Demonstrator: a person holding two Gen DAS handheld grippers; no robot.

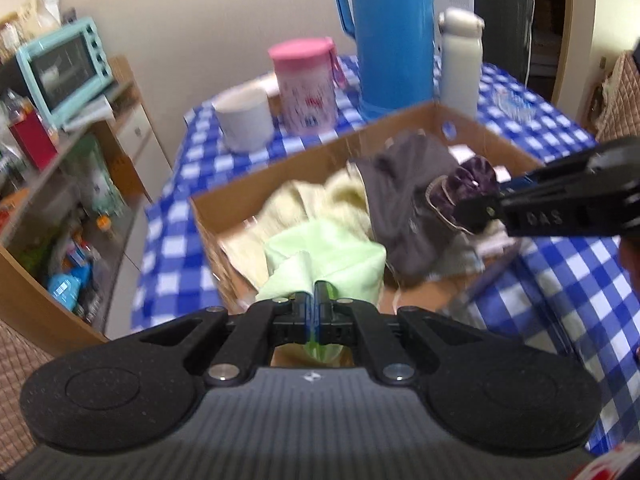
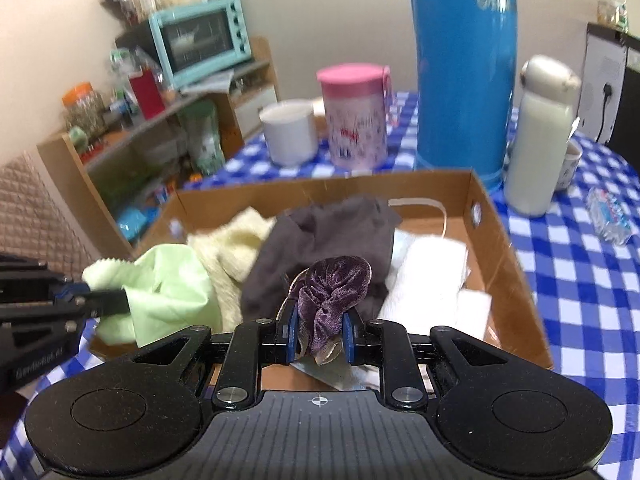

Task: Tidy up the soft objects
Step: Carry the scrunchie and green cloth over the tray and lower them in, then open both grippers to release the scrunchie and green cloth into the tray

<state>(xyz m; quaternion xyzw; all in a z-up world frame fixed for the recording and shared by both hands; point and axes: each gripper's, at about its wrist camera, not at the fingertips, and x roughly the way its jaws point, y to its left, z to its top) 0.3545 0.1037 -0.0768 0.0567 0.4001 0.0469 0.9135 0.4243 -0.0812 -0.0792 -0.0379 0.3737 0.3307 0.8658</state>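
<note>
A cardboard box (image 1: 304, 160) (image 2: 500, 216) sits on the blue checked tablecloth. My left gripper (image 1: 316, 292) (image 2: 116, 304) is shut on a light green cloth (image 1: 332, 256) (image 2: 168, 280), held over the box's near left corner. My right gripper (image 2: 319, 330) (image 1: 476, 208) is shut on a purple velvet scrunchie (image 2: 332, 284) (image 1: 468, 180), over the box's near side. Inside the box lie a pale yellow fuzzy cloth (image 1: 316, 200) (image 2: 236, 248), a dark grey garment (image 1: 408, 200) (image 2: 328, 232) and white folded cloths (image 2: 428, 276).
Behind the box stand a white mug (image 2: 290, 132), a pink-lidded cup (image 2: 356, 116), a tall blue thermos (image 2: 464, 64) and a white bottle (image 2: 540, 140). A wooden shelf with a teal toaster oven (image 2: 200, 40) is at the left. A crumpled plastic bottle (image 2: 610, 214) lies at the right.
</note>
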